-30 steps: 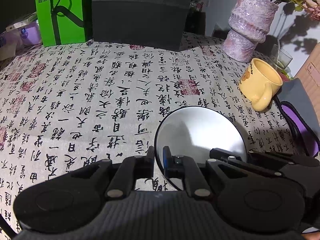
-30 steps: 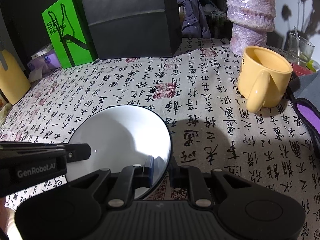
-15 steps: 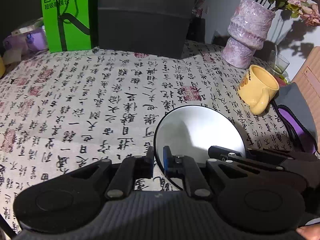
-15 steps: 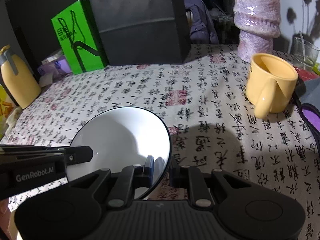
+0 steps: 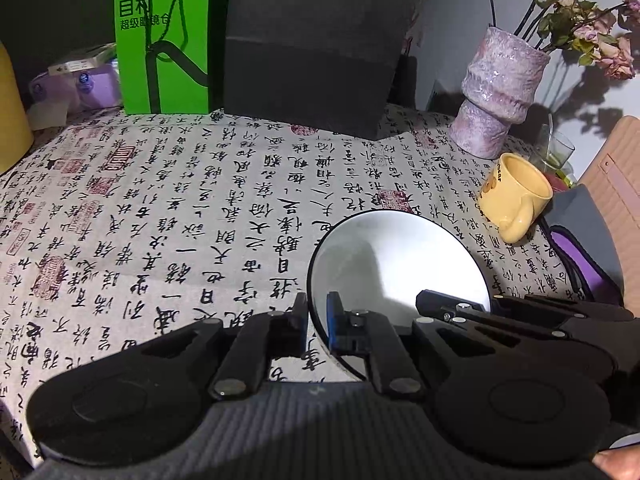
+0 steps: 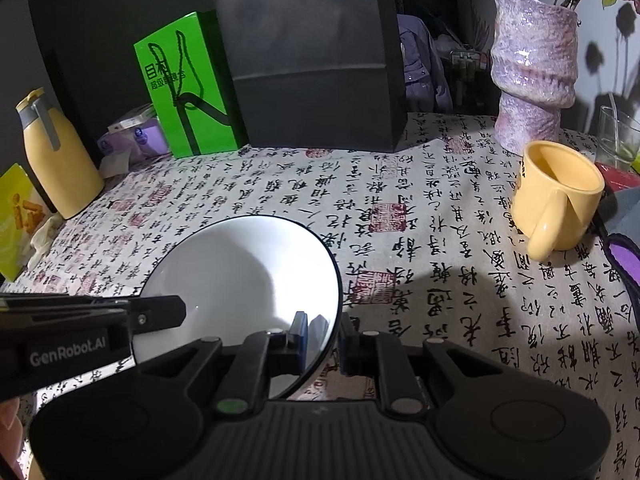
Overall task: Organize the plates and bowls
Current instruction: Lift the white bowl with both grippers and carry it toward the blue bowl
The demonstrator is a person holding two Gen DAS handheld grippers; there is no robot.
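Note:
A white bowl (image 5: 400,264) with a thin black rim hangs a little above the calligraphy-print tablecloth (image 5: 160,208), held from both sides. My left gripper (image 5: 317,312) is shut on the bowl's left rim, one pad inside and one outside. My right gripper (image 6: 323,330) is shut on the right rim of the same bowl (image 6: 240,272). In the right wrist view the left gripper's fingers (image 6: 160,312) reach in from the left over the rim. The bowl is empty.
A yellow mug (image 6: 556,196) stands to the right, with a purple vase (image 6: 532,60) and a drinking glass (image 6: 618,136) behind it. A black paper bag (image 5: 312,40) and a green bag (image 5: 164,40) line the back edge. A yellow bottle (image 6: 56,152) stands far left.
Both grippers have risen with the bowl still pinched between them, so the table and the things at the back look farther off and lower. Neither grip has shifted.

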